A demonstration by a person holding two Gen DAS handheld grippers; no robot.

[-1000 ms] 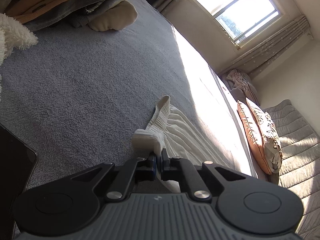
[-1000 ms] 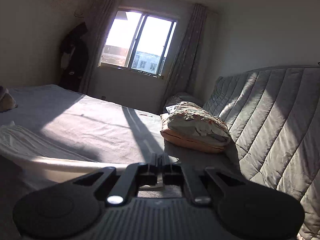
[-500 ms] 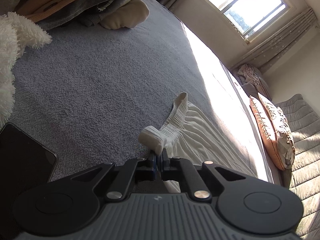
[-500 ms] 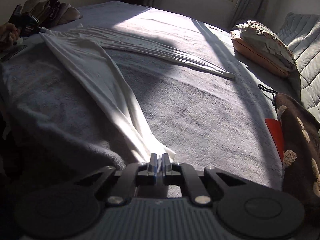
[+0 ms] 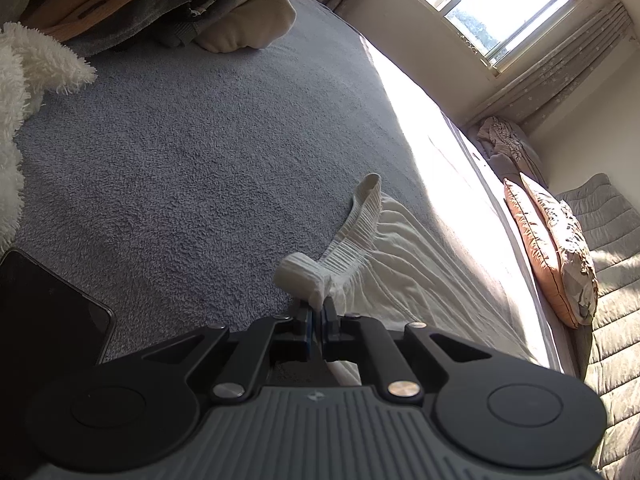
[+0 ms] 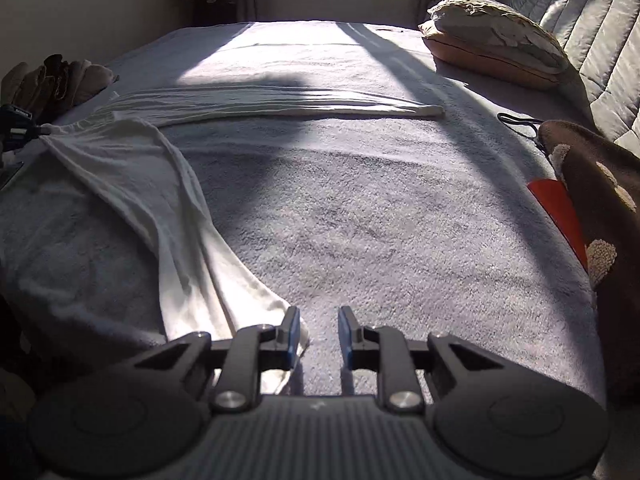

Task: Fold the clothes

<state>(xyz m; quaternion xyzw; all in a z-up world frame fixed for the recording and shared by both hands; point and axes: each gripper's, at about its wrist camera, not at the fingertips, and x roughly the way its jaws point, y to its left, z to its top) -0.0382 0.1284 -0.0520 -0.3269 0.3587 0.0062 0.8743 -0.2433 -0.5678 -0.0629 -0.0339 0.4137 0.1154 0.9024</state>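
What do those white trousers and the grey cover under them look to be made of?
White trousers: thin, matte woven cloth, perhaps cotton or linen, judging by fine crinkles and a gathered ribbed waistband.
Grey cover: plush fleece or terry, judging by its nubby, looped pile. Neither fibre is certain.

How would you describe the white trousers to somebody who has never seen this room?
Look at the grey bed. The white trousers lie spread on it, legs apart in a V. Unlike the heaped clothes beyond them, they are laid out flat, with the waistband pinched in the left gripper.
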